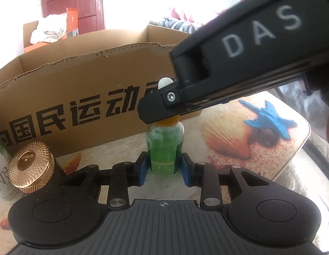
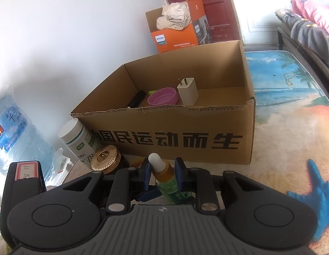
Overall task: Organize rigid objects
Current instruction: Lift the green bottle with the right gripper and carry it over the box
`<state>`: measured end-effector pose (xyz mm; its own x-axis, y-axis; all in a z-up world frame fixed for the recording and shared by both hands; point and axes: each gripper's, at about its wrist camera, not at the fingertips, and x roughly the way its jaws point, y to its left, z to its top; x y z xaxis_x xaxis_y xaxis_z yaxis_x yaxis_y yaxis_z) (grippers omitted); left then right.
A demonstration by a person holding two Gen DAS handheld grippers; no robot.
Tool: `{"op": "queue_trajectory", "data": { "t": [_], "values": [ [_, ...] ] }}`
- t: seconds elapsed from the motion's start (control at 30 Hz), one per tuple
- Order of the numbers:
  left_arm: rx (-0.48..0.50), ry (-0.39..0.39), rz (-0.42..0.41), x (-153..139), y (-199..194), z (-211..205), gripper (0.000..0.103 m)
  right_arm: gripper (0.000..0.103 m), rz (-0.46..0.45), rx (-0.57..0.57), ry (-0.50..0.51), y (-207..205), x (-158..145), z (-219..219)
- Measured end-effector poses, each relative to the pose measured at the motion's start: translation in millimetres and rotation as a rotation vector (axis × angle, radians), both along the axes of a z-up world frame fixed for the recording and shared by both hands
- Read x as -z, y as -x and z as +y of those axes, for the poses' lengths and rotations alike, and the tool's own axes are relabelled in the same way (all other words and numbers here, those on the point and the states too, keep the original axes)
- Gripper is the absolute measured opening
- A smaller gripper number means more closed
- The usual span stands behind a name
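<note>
Behind your work area stands a plain white wall (image 2: 83, 31). A dark red door (image 2: 196, 6) sits beside it, with bright daylight washing in at its right. The surface (image 2: 292, 110) wears a beach-print cover. At far right, a bed (image 2: 306, 21) holds folded patterned bedding.

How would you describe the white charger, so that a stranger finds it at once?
Look into the open cardboard box on the table. The white charger stands upright inside, right of the purple bowl. It alone is white and has two metal prongs on top.
</note>
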<state>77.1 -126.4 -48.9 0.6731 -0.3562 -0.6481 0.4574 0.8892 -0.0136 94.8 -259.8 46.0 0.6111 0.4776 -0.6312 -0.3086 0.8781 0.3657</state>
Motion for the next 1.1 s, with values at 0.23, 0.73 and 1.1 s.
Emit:
{"op": "queue_trajectory", "data": {
  "t": [0.23, 0.73, 1.1],
  "values": [
    [0.01, -0.012, 0.002, -2, -1, -4, 0.031, 0.027, -0.001, 0.004, 0.008, 0, 1, -4],
    [0.01, -0.007, 0.019, -8, 2, -9, 0.031, 0.025, 0.007, 0.02, -0.034, 0, -2, -13],
    [0.009, 0.002, -0.001, -20, 9, -4, 0.031, 0.025, -0.019, 0.017, -0.036, 7, -13, -13]
  ]
}}
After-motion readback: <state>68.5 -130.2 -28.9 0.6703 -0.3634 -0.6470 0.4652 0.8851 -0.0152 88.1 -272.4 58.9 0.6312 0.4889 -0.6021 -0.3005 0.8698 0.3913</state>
